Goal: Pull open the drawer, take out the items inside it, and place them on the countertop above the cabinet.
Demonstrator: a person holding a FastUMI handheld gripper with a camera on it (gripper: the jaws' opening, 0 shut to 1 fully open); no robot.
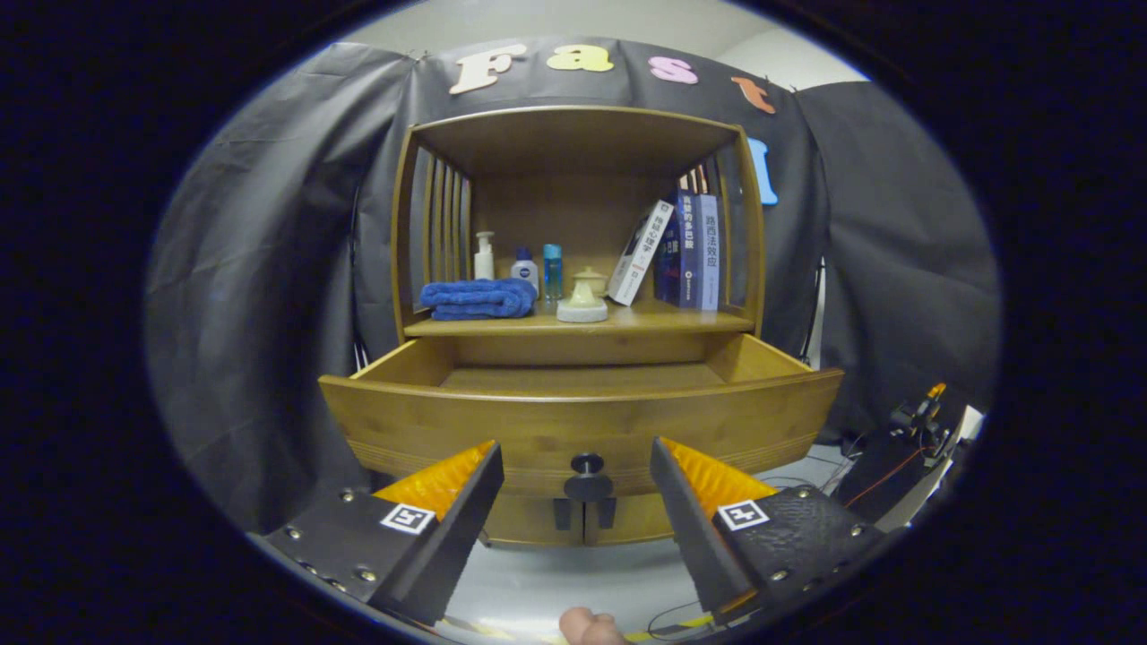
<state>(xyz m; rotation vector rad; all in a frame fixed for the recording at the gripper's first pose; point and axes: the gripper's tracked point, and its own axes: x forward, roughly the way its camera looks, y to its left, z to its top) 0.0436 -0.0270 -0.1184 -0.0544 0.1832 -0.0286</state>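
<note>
The wooden cabinet's drawer [581,414] is pulled out toward me, and the part of its floor I can see is bare wood. Its dark round knob [587,464] sits on the drawer front, just ahead of my fingers and centred between them. My gripper [576,459] is open, the two fingers spread wide to either side of the knob and touching nothing. On the countertop [645,320] above the drawer lie a folded blue towel [478,298], a white pump bottle [484,256], two small bottles [539,270] and a cream ceramic piece [583,299].
Several books [685,251] stand and lean at the countertop's right end under the cabinet's top shelf. Slatted side walls [441,231] close in the shelf space. Cables and equipment [914,421] lie on the floor to the right. A fingertip [587,627] shows below the gripper.
</note>
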